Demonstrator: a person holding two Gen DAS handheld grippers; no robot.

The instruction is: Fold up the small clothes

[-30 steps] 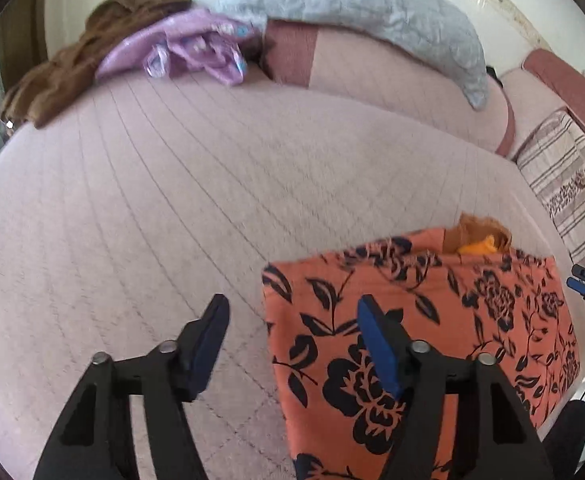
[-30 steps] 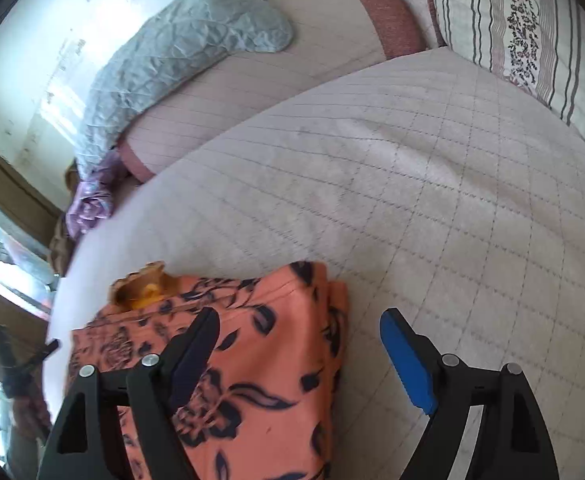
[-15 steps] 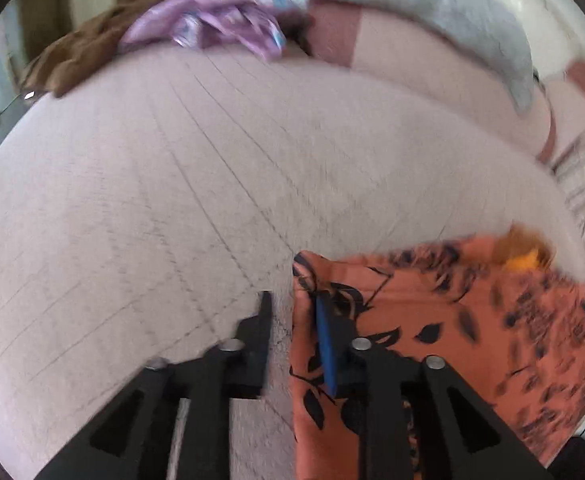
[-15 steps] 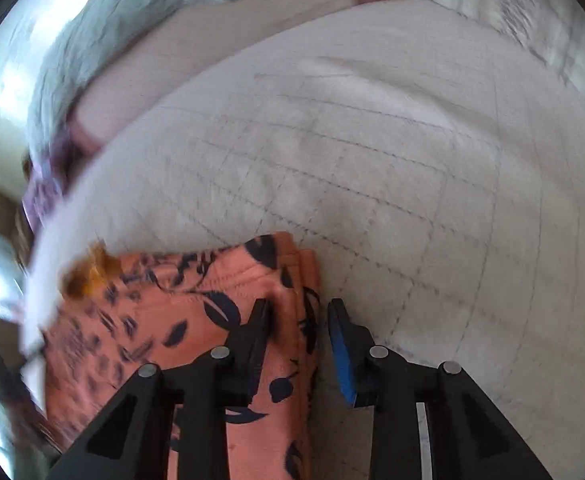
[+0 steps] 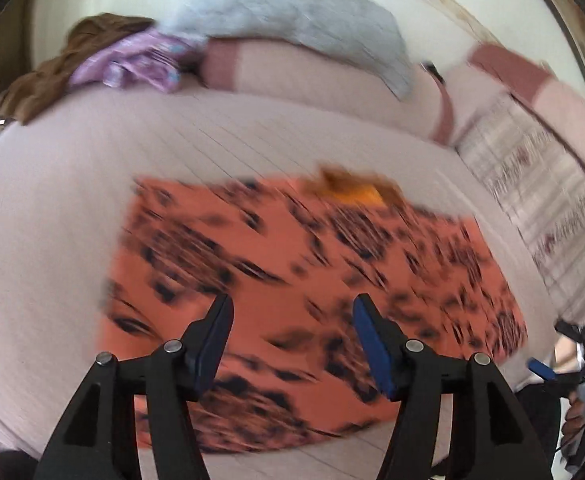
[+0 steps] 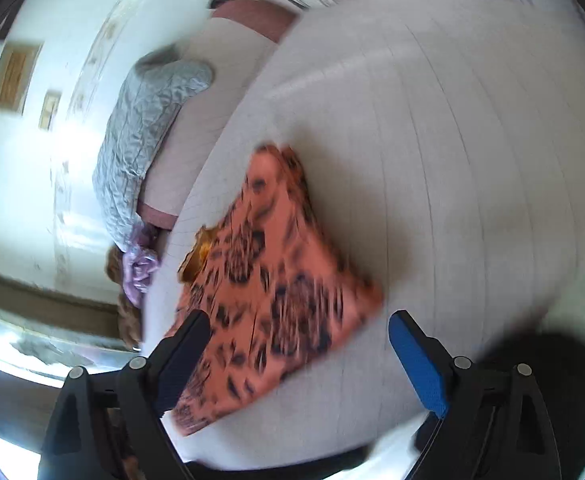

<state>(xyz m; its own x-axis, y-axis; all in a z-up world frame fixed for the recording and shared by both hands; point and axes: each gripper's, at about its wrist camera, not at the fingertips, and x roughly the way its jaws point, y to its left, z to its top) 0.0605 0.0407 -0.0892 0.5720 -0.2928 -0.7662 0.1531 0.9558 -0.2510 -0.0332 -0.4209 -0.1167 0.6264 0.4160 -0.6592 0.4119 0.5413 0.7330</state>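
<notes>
A folded orange garment with a black flower print [image 5: 292, 264] lies flat on the pale pink quilted bed [image 5: 72, 220]; a bit of yellow-brown cloth shows at its far edge. Both views are blurred by motion. My left gripper [image 5: 290, 312] hovers above the garment's near part, its jaws opening, nothing between them. In the right wrist view the same garment [image 6: 276, 280] lies tilted across the picture. My right gripper [image 6: 298, 332] hangs over its near corner, jaws opening wide, holding nothing. The right gripper also shows at the left wrist view's right edge [image 5: 544, 368].
At the head of the bed lie a grey quilted blanket [image 5: 292, 16] over a pink bolster, a purple garment [image 5: 132, 64] and a brown one [image 5: 52, 76]. A striped flowered pillow [image 5: 544, 200] lies at the right. The bed's near edge runs below both grippers.
Both grippers closed on the garment's side edges half a second ago, then let go and opened. Both have drawn back, and the right view has rolled. The garment now lies narrower.
</notes>
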